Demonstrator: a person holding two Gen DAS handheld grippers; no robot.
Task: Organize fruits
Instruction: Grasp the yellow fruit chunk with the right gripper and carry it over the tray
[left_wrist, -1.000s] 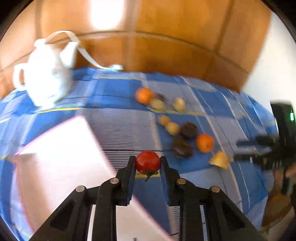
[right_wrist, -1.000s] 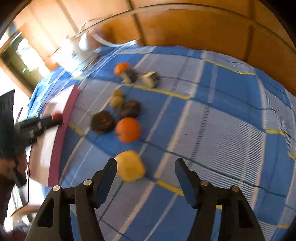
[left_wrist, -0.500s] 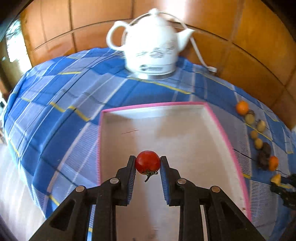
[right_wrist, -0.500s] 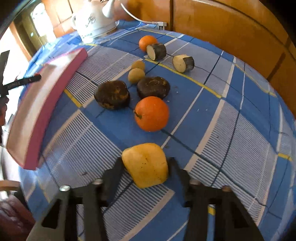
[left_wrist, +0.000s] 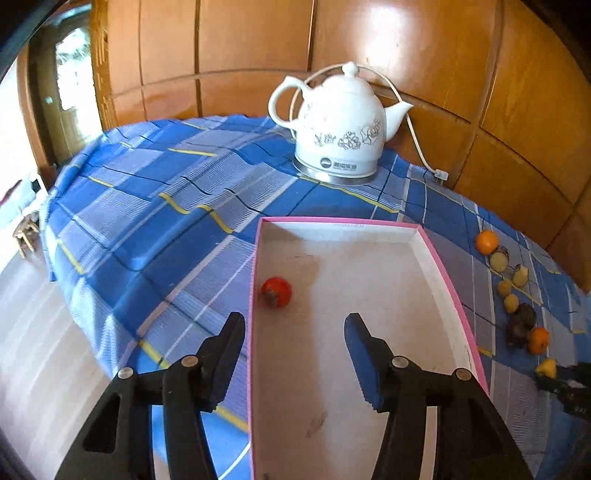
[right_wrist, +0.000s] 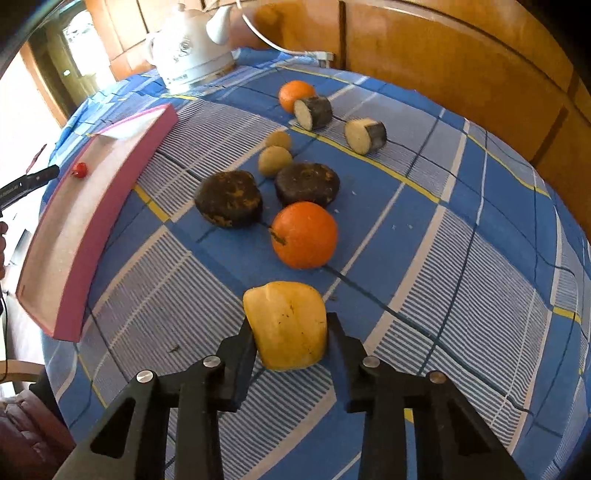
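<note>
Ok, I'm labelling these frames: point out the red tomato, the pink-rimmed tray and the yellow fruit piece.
red tomato (left_wrist: 276, 291): left wrist view, middle of its skin.
pink-rimmed tray (left_wrist: 441, 271): left wrist view, right wall.
yellow fruit piece (right_wrist: 286, 323): right wrist view, centre of its top face.

A blue checked tablecloth (left_wrist: 155, 206) carries a white kettle (left_wrist: 338, 127), a pink-rimmed tray (left_wrist: 436, 258) and scattered fruit (right_wrist: 304, 234).

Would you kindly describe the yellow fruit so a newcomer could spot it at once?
Start at the pink-rimmed tray on the blue checked cloth; a line of fruit lies beside it. Below the near orange sits the yellow fruit, the only pale, lumpy piece.
</note>
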